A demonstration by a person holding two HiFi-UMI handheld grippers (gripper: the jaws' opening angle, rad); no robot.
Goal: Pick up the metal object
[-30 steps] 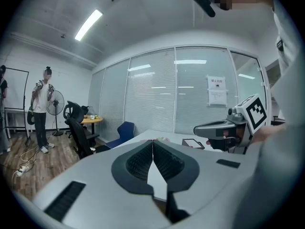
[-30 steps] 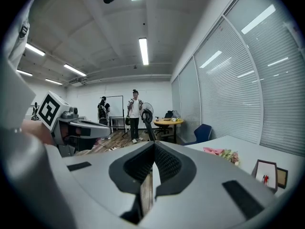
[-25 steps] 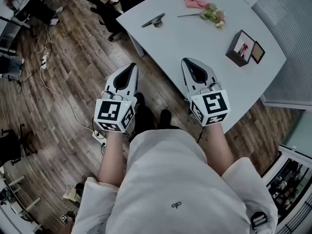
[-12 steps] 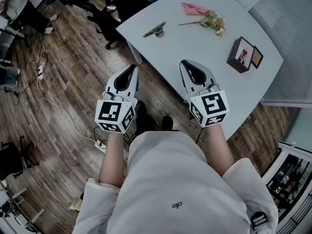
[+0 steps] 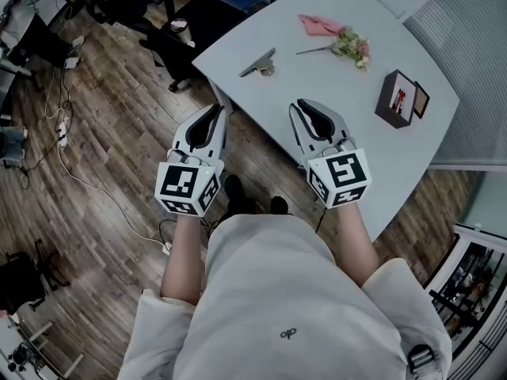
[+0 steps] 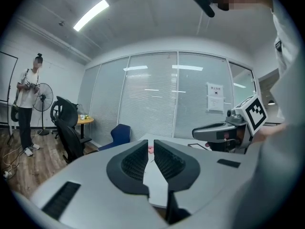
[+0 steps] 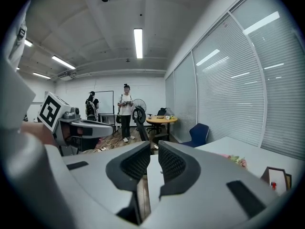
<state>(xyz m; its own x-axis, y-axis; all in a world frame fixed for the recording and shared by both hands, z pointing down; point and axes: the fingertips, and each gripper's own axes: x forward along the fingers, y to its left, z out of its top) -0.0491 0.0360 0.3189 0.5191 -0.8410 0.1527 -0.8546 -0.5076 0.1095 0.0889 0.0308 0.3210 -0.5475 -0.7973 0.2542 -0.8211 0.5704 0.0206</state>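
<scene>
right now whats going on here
A person stands at a pale table with a gripper in each hand. The left gripper and right gripper are both empty; the right's jaws have just been opening, with nothing between them. The metal object lies untouched farther across the table.

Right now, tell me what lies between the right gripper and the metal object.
Only bare table, in the head view, between the right gripper, jaws just opening on nothing, and the metal object.
</scene>
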